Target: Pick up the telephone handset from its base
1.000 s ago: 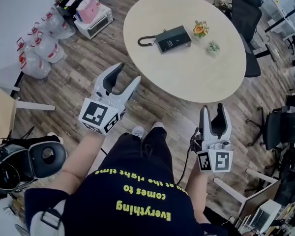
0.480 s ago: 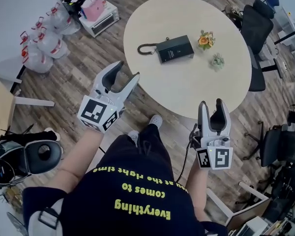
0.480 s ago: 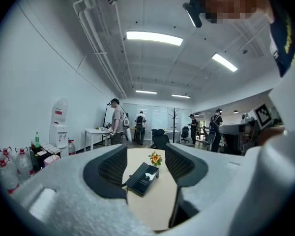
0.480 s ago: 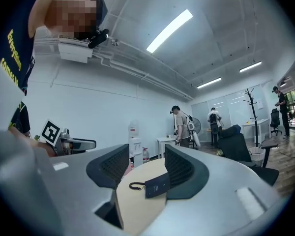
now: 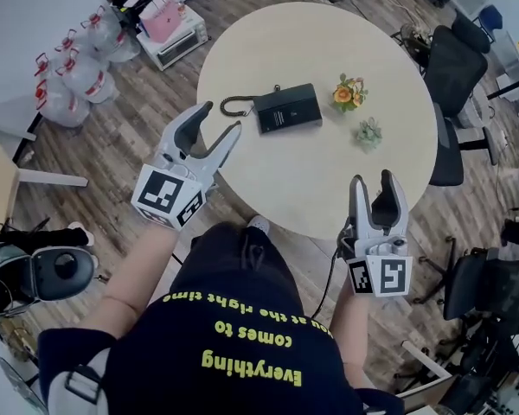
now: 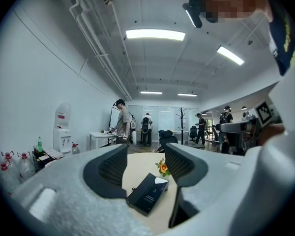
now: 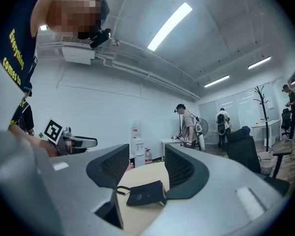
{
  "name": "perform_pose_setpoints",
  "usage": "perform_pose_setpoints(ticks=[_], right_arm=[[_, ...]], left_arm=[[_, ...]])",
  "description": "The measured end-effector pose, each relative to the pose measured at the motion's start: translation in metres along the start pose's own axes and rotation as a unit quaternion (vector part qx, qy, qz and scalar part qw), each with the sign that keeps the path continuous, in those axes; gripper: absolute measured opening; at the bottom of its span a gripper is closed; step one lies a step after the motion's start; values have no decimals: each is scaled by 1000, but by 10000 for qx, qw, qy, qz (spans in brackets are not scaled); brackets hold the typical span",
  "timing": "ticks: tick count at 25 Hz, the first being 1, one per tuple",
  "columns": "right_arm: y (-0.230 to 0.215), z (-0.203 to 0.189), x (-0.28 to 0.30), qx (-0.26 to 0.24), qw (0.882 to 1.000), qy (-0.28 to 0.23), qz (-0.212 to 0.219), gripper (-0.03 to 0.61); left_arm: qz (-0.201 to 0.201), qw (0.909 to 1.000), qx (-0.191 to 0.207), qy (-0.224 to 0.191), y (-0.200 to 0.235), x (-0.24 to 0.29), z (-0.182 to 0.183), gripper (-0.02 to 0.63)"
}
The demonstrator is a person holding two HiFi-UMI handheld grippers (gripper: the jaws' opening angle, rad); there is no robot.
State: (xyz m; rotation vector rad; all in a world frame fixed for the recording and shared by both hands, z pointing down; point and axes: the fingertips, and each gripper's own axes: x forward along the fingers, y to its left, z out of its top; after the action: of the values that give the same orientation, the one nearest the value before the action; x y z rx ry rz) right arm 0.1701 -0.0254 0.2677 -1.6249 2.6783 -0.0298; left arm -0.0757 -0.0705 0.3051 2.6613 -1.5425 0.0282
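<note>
Black telephone (image 5: 285, 108), beyond parted jaws of left gripper (image 5: 222, 117)

The round surface (image 5: 329, 188) has a smooth, matt cream top, and the telephone (image 5: 287, 108) on it looks like dark matt plastic with a faint sheen. The left tool (image 5: 221, 118) and the right tool (image 5: 372, 178) are pale grey matt plastic, with a darker ribbed lining on the inner faces of the jaws. The floor (image 5: 147, 119) is brown wood planking with visible grain, and the person's dark shirt (image 5: 242, 318) is soft matt cloth.
</note>
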Motion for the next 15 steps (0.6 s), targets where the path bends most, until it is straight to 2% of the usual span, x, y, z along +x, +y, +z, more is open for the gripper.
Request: perform_pose_setpoints(ticks=[7,15], right_arm=[[-20,-12,31,155,9998,117,111,224],[-36,-11,73,164,9994,155,-272,224]], left_arm=[[83,9999,-44,127,13,36,-5,242],[-413,9990,-28,191,32,94,-7,242]])
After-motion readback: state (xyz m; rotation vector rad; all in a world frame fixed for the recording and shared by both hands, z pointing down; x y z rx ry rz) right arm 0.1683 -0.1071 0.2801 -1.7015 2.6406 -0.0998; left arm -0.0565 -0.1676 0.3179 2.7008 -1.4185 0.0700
